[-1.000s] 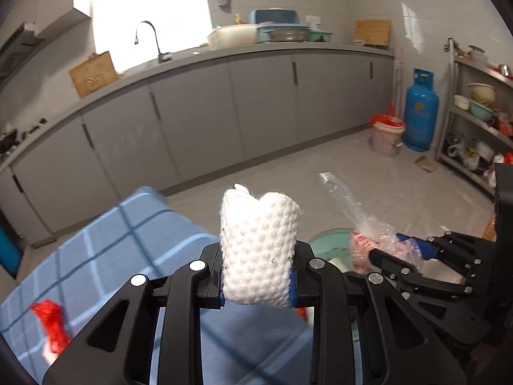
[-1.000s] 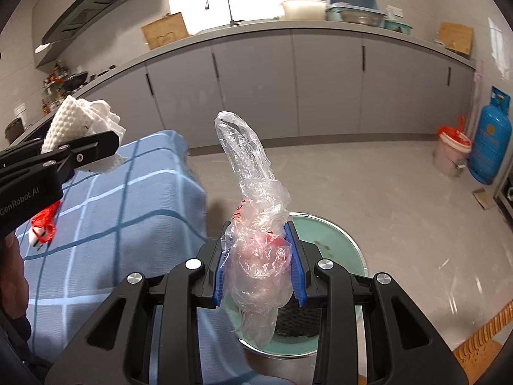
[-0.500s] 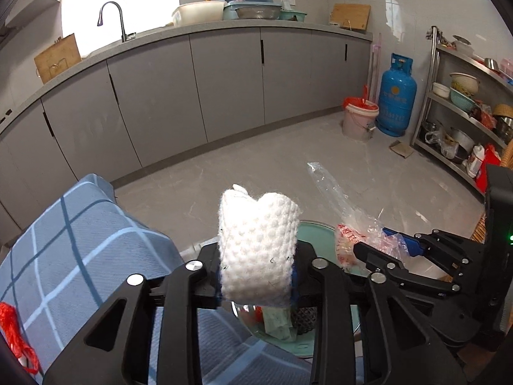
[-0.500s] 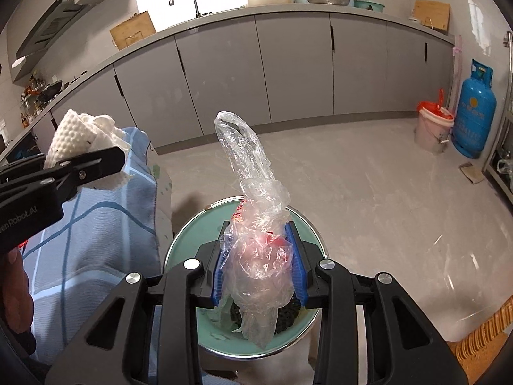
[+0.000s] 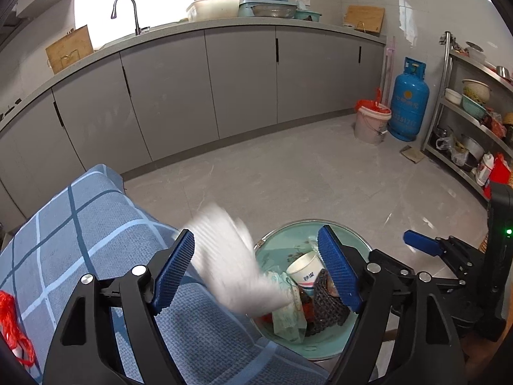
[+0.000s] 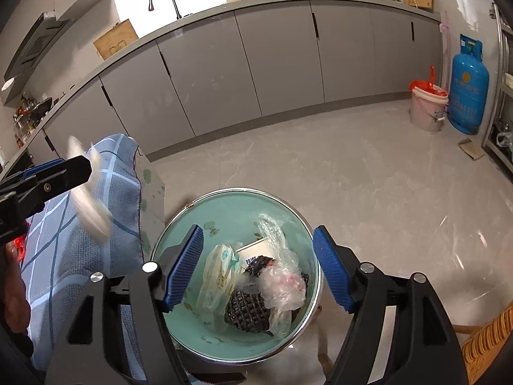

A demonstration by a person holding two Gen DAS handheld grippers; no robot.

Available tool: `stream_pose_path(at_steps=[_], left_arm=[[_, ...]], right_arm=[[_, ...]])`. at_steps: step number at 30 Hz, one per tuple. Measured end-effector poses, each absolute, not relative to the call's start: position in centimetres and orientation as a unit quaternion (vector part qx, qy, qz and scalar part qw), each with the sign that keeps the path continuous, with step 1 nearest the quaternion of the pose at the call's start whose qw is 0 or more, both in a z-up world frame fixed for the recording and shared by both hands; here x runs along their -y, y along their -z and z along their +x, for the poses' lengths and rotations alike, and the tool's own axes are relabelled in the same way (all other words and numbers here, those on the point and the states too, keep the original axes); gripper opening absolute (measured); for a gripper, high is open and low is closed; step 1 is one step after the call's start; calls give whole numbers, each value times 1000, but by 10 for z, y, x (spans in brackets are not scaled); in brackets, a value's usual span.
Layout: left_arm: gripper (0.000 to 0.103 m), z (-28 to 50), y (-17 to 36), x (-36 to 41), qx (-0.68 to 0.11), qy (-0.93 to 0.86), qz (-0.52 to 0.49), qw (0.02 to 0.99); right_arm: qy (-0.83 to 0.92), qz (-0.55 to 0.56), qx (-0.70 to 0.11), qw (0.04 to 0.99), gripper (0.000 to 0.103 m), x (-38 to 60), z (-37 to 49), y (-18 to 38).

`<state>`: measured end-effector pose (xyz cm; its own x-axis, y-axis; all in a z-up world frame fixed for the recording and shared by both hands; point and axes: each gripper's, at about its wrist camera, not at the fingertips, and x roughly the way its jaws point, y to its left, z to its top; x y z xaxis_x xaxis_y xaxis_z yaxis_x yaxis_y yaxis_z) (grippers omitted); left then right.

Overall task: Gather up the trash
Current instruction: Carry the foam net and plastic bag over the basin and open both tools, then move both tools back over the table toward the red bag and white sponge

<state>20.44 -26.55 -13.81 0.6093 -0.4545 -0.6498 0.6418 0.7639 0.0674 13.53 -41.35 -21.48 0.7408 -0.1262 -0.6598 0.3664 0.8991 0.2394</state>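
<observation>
Both hand-held grippers gape wide and empty over the green basin (image 6: pixel 179 224) — the left hand-held gripper (image 5: pixel 256 269) with a blurred white foam wad (image 5: pixel 231 266) between its pads, the right hand-held gripper (image 6: pixel 258 268) above the clear plastic bag (image 6: pixel 282 282) lying inside with a paper cup (image 5: pixel 306 269) and black netting (image 6: pixel 247 311).

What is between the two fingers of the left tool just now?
In the left wrist view, the left tool is open, and a blurred white foam piece is between its fingers, above the green bin.
</observation>
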Motion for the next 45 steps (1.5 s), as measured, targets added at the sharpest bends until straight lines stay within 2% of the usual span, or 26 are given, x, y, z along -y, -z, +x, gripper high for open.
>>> stream_pose_path(at_steps=[11,24,33,45], left_arm=[[79,218,125,243,-309,285,136,897],[83,225,112,213,-298,246,127,913],[87,227,100,136,-294,173,122,932],[90,220,91,-21,-299,32,88,950]], right_arm=[[145,184,-321,917,83,412,129,210],[138,182,-323,918,83,405,132,203],[89,153,-323,930,85,356,154,178],[-12,88,-332,939,86,244,195,144]])
